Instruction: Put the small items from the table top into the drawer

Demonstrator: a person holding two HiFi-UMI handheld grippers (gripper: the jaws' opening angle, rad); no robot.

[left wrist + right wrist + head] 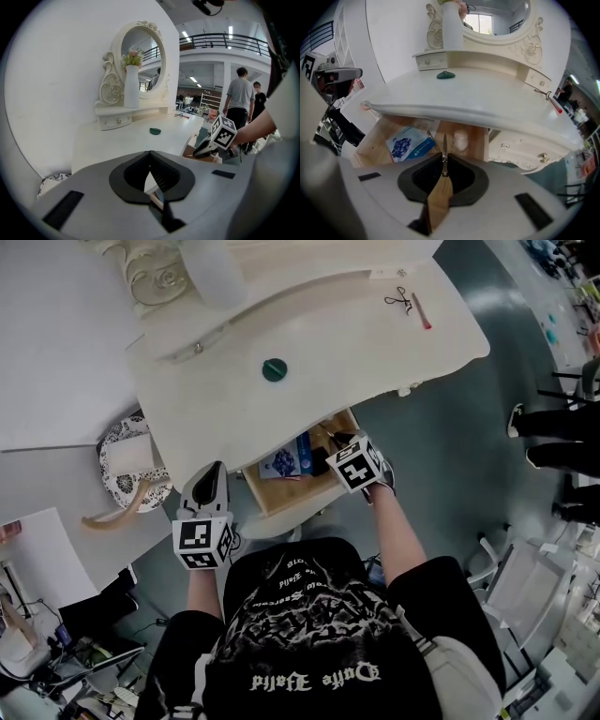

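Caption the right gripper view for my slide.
Right gripper pinches a thin metal tool above the open drawer holding a blue packet.

Wooden drawer (281,495) stood open beneath tabletop (356,343), blue packet (408,146) and white lump (461,139) lay inside, slim metal tool (444,152) pinched in right gripper (444,168) over it, green dish (274,369), scissors (399,300), red pen (422,311) rested on tabletop.

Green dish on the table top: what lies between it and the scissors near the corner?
Nothing: head view shows bare table top between green dish and scissors.
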